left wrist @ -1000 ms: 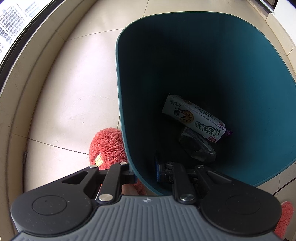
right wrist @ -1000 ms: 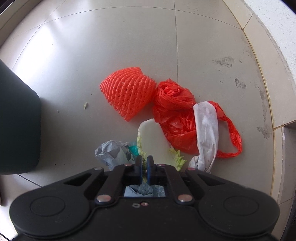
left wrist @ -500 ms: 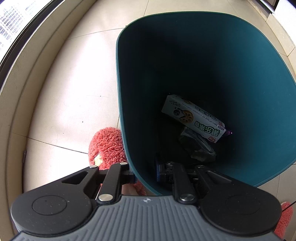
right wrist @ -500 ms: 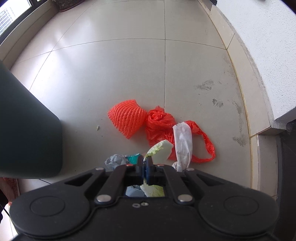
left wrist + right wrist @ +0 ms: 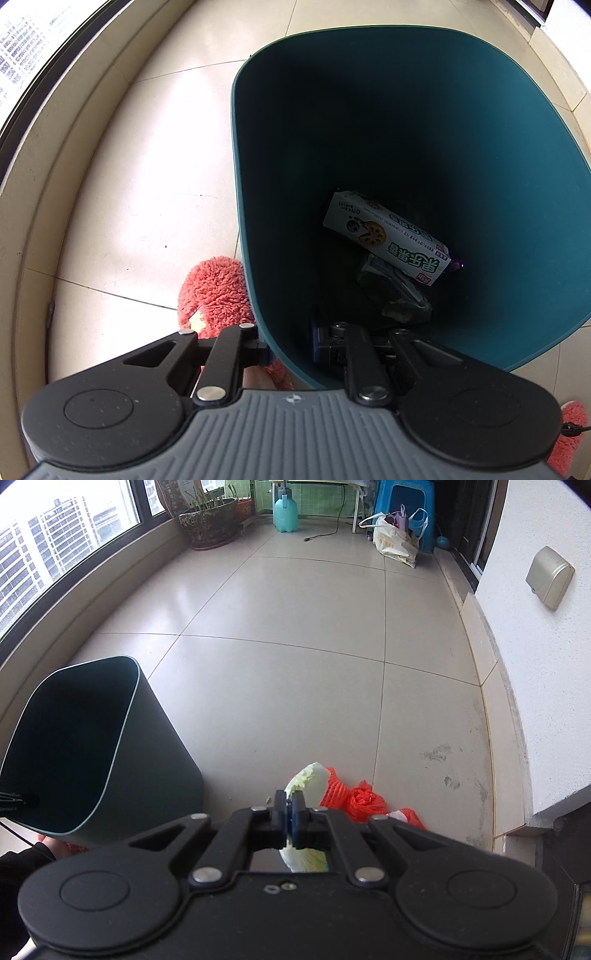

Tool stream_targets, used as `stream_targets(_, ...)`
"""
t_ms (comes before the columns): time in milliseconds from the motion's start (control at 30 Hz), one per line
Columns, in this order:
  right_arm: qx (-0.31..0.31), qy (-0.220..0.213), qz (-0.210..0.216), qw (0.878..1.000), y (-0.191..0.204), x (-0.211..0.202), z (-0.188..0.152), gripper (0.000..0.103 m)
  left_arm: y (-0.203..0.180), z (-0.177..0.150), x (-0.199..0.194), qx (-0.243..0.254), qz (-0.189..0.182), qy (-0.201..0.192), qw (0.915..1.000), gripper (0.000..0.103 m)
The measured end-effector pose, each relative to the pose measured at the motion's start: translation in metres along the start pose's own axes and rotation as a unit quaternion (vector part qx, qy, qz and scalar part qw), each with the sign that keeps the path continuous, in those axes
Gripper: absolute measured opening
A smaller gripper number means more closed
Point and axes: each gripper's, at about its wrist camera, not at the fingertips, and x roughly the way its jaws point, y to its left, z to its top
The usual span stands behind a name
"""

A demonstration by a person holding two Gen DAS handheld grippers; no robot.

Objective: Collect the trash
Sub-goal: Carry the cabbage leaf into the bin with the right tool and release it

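My left gripper [image 5: 291,343] is shut on the near rim of a dark teal trash bin [image 5: 369,92], one finger outside and one inside. In the bin lie a white snack box [image 5: 388,236] and a dark crumpled wrapper [image 5: 395,295]. My right gripper [image 5: 290,805] is shut on a pale cabbage leaf [image 5: 308,781] and holds it above the floor. The bin [image 5: 92,746] stands to its lower left. An orange foam net [image 5: 332,794] and a red plastic bag [image 5: 369,801] lie on the floor just behind the leaf.
A pink fluffy slipper [image 5: 214,295] shows left of the bin. A window ledge [image 5: 92,590] runs along the left and a white wall [image 5: 535,664] along the right. A plant pot [image 5: 210,524], a teal jug [image 5: 286,509] and a white bag [image 5: 395,539] stand far back.
My right gripper has risen from the trash pile with the cabbage leaf and tilted up, so the balcony floor and the bin now show. The left gripper and bin have hardly moved.
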Motion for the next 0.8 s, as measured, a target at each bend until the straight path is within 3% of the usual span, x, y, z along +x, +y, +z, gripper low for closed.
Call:
stream_targets(133, 0.004, -0.02, 0.037, 0.999, 0.017, -0.018, 0.021, 0.001, 0.002, 0.0, -0.001, -0.002, -0.003, 0.0, 1.0, 0.016)
stream_targets(467, -0.066, -0.056, 0.127, 0.988, 0.097, -0.042, 0.061, 0.001, 0.005, 0.001, -0.003, -0.003, -0.008, -0.001, 1.0, 0.016)
stream_targets(800, -0.105, -0.01, 0.162, 0.981, 0.177, 0.033, 0.064, 0.001, 0.012, 0.002, -0.003, -0.008, -0.018, -0.001, 0.9998, 0.016)
